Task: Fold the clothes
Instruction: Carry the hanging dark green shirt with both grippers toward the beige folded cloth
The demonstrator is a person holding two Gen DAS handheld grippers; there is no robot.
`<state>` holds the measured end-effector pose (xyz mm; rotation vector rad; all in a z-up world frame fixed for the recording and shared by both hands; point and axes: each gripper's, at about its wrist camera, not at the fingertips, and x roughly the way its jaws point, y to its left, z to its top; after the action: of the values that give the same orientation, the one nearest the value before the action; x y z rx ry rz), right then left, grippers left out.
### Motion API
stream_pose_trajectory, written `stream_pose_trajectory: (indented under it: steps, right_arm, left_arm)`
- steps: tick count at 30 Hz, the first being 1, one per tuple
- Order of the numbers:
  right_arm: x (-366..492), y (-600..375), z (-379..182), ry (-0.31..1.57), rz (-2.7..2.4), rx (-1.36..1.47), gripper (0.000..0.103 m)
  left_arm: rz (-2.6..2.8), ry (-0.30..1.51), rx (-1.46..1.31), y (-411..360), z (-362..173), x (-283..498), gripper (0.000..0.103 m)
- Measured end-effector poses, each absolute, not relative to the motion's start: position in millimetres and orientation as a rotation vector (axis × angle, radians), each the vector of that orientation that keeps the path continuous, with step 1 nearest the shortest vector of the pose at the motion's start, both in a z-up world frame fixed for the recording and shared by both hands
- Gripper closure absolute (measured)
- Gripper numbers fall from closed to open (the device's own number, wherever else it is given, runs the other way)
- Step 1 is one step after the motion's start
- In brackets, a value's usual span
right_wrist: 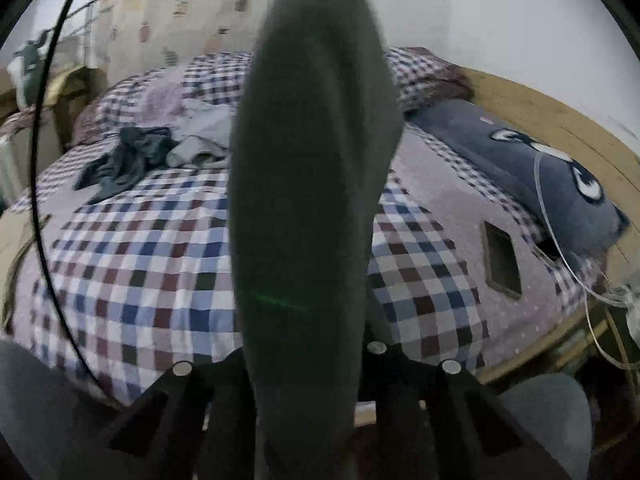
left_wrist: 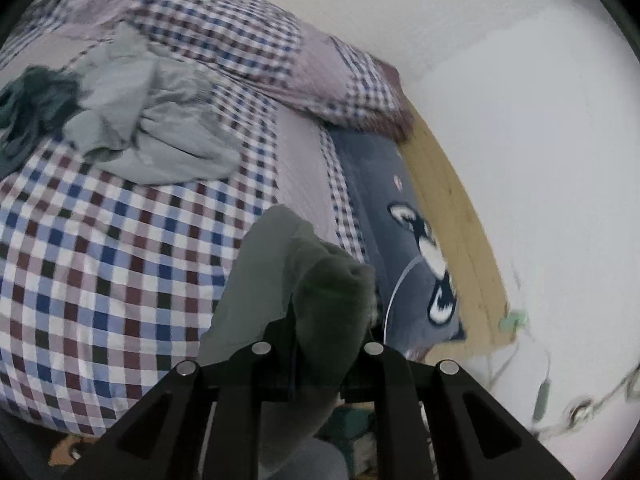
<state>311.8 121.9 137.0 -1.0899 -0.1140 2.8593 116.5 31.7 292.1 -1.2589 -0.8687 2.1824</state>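
Observation:
A grey-green garment (left_wrist: 332,292) is bunched between the fingers of my left gripper (left_wrist: 320,328), which is shut on it above the bed's right side. In the right wrist view the same dark grey-green garment (right_wrist: 312,160) rises as a long strip from my right gripper (right_wrist: 308,344) to the top of the frame. It covers the fingertips, and the gripper looks shut on it. A crumpled light grey garment (left_wrist: 160,120) and a dark teal one (left_wrist: 36,104) lie further back on the checked bed cover (left_wrist: 100,260). Both also show as the grey garment (right_wrist: 204,136) and the dark garment (right_wrist: 124,160).
A navy pillow with a dog face (left_wrist: 400,240) lies along the wooden headboard (left_wrist: 452,208) by the white wall. A checked pillow (left_wrist: 248,40) sits at the far end. A black cable (right_wrist: 40,200) arcs at the left, and a clear cable (right_wrist: 560,248) hangs beside the navy pillow (right_wrist: 540,176).

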Motion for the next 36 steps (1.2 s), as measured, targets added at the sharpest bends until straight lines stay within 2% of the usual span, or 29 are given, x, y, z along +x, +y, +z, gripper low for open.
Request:
stream_pose_trajectory:
  steps: [5, 12, 17, 25, 36]
  right_arm:
    - [325, 134, 165, -0.228, 3.037, -1.101, 0.092]
    - [327, 136, 224, -0.383, 3.225, -1.021, 0.093]
    - [317, 101, 258, -0.618, 3.327, -0.953, 0.094]
    - [274, -10, 294, -0.869, 3.562, -0.909, 0.094]
    - [196, -215, 289, -1.137, 3.736, -0.925, 0.094]
  left_arm:
    - [2.217, -1.047, -1.201, -33, 291, 121, 0.091]
    - [2.251, -1.252, -1.074, -133, 297, 155, 0.091]
    - [2.288, -1.381, -0.971, -212, 306, 187, 0.091]
    - [2.429, -1.561, -0.81, -349, 321, 237, 0.091]
    - [2.656, -1.742, -0.718, -539, 304, 238, 0.091]
